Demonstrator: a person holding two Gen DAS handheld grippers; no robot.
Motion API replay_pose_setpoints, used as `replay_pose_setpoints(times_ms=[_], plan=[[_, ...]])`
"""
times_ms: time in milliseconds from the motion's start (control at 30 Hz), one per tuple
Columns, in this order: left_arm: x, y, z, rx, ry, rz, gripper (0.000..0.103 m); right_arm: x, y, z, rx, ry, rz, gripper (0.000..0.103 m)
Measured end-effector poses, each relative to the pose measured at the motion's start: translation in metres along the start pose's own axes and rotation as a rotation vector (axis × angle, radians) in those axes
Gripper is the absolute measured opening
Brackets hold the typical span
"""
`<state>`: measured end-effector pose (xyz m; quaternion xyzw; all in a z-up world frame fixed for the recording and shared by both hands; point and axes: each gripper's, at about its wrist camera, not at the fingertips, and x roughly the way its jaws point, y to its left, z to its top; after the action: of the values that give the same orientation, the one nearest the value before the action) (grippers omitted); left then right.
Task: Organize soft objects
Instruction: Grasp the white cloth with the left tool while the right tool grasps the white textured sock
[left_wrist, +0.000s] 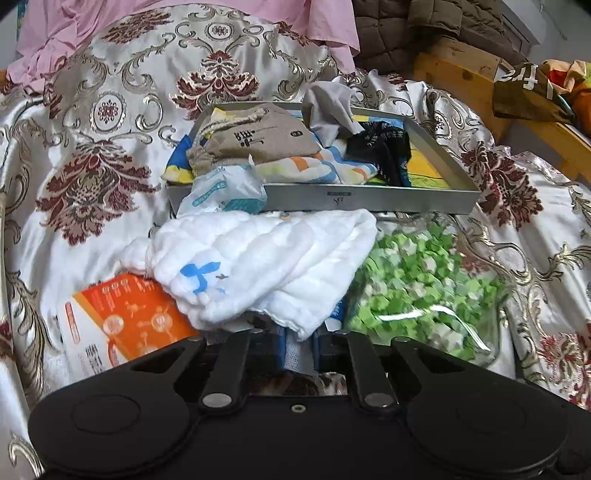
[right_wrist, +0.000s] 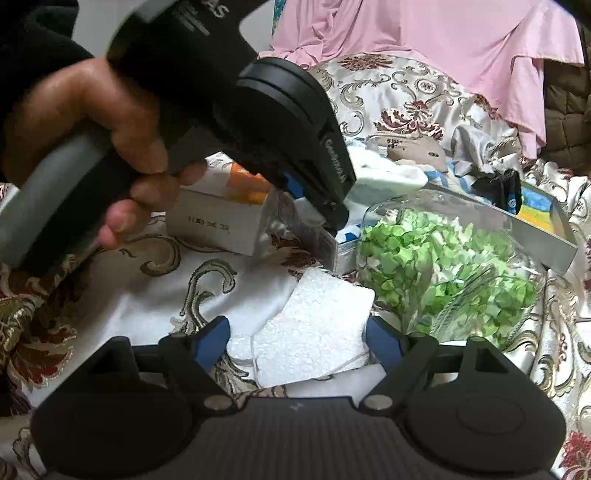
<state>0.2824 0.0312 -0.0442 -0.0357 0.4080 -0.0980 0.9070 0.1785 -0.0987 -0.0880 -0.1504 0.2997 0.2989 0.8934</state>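
A towel (left_wrist: 258, 266) lies before the tray (left_wrist: 369, 201) — bag of paper stars (left_wrist: 424, 288) to its right.

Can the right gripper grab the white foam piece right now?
Probably yes. The right gripper is open, and the white foam piece lies between its fingers with nothing on top.

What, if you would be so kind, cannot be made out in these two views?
- Left wrist view: the left hand-held gripper is shut on the white cloth, which hides its fingertips and most of the orange box.
- Left wrist view: the metal tray floor is covered by folded fabrics.
- Right wrist view: the tray's far end is cut off by the left hand-held gripper's body.
- Right wrist view: the white box print is too small to read.
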Motion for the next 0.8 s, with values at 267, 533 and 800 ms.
replay_pose_setpoints(times_ms=[267,533,800], plan=[[-0.015,-0.005,-0.011,0.007,0.042,-0.041,0.013,0.002,-0.004,-0.001,-0.002,0.011,-0.013,0.085],[-0.039,-0.007,-0.01,-0.004,0.064,-0.043,0.011,-0.01,0.001,0.0,-0.024,-0.004,-0.019,0.084],[-0.077,-0.018,-0.02,0.033,0.093,-0.014,0.01,-0.033,-0.001,0.0,-0.026,-0.037,-0.034,0.084]])
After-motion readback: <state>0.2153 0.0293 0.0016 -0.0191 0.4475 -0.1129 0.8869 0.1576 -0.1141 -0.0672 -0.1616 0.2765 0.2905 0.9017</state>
